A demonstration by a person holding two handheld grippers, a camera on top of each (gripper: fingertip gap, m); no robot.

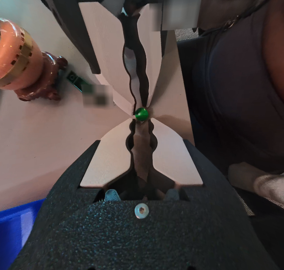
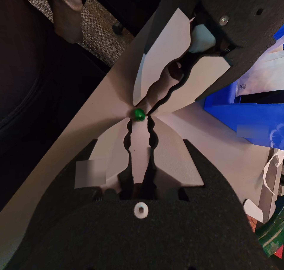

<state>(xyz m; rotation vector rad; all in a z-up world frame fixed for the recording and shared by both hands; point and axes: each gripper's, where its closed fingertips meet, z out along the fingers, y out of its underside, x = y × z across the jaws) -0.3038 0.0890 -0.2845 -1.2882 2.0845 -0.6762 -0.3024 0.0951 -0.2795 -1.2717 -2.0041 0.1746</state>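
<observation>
A small shiny green bead (image 1: 141, 114) sits exactly where the two grippers meet tip to tip over the white table (image 1: 46, 139). My left gripper (image 1: 141, 121) reaches in from below, its white wavy-edged fingers closed to the bead's width with the tips against it. The right gripper (image 1: 140, 107) comes from above, also nearly closed on the bead. In the right wrist view the bead (image 2: 139, 115) lies between my right gripper's (image 2: 139, 119) tips, and the left gripper (image 2: 141, 109) comes in from the upper right. Which gripper bears the bead is unclear.
A pink rounded object with a gold band and dark brown base (image 1: 20, 60) stands at the left. A blue bin (image 2: 245, 113) and a white bag (image 2: 269, 63) are at the right. A person's dark-clothed torso (image 1: 238, 93) is beyond the table edge (image 2: 86, 103).
</observation>
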